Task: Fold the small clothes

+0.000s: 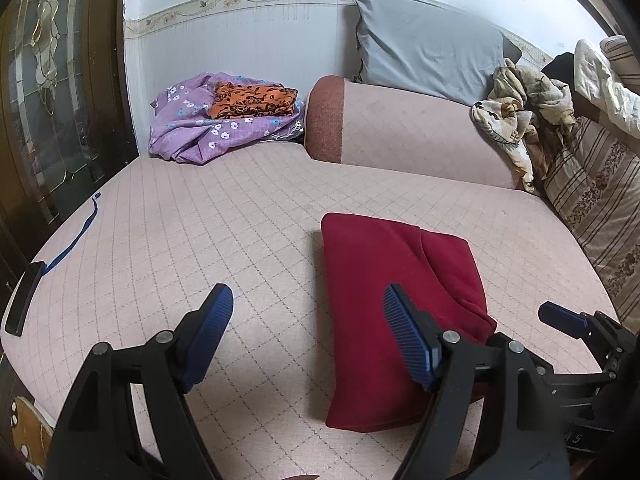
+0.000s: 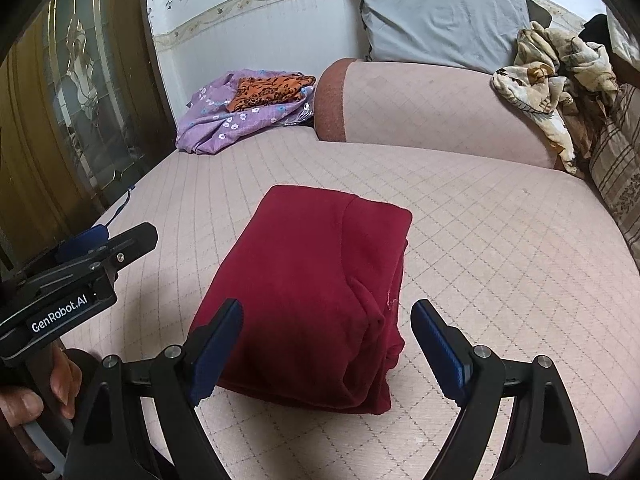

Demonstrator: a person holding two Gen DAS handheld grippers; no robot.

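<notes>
On the pink quilted bed (image 2: 480, 240), the folded red garment (image 2: 316, 292) is lying mid-surface; I'm hovering my left gripper (image 1: 308, 320) and right gripper (image 2: 326, 332) wide-fingered, gripping nothing, bare cover lying open around its edges.

Your left camera sits low over the bed (image 1: 240, 208) and looks down past its left claw (image 1: 308, 320) toward the wall. Your right camera looks the same way from beside it. Both see the red cloth (image 2: 320, 280) close up and the grey pillow (image 1: 424, 48).
</notes>
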